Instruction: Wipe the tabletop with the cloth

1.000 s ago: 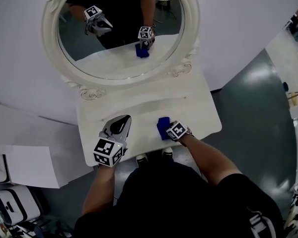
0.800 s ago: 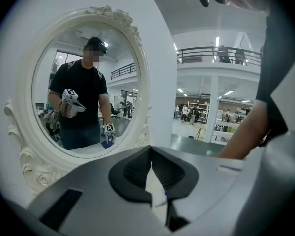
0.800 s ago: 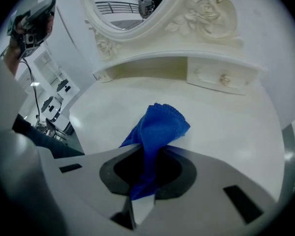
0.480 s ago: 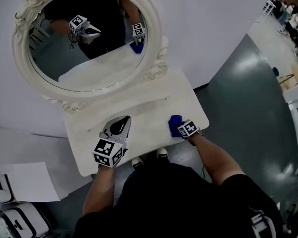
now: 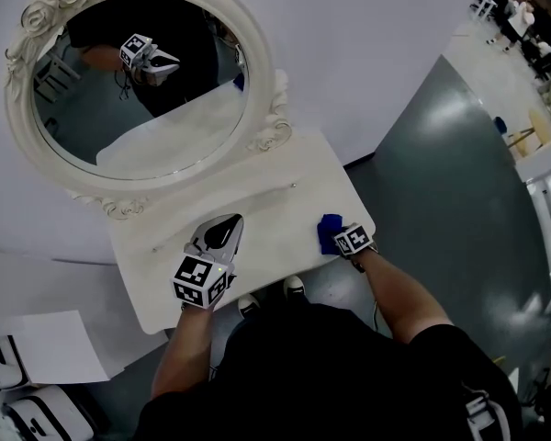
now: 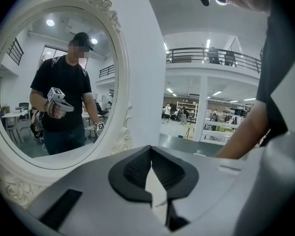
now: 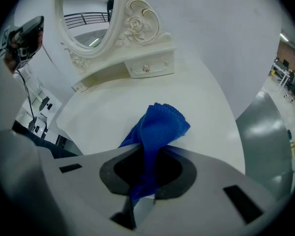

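The white tabletop (image 5: 266,211) stands below an oval mirror (image 5: 138,81). A blue cloth (image 5: 329,231) rests on its right front corner, bunched up, with my right gripper (image 5: 338,237) shut on it. In the right gripper view the cloth (image 7: 160,127) rises out from between the jaws and its free end lies on the tabletop (image 7: 108,112). My left gripper (image 5: 217,235) hovers over the front middle of the table, shut and holding nothing. In the left gripper view its jaws (image 6: 151,154) meet tip to tip and point toward the mirror (image 6: 54,82).
A small drawer (image 7: 147,68) sits under the ornate mirror frame (image 7: 132,18). The table's right edge (image 5: 372,223) is close to the cloth, with grey floor (image 5: 441,182) beyond. White sheets (image 5: 37,347) and cases (image 5: 18,416) lie on the floor at left.
My right gripper has dragged the cloth rightward along the front of the table to the right corner. The left gripper has stayed in place. The head view has swung right.
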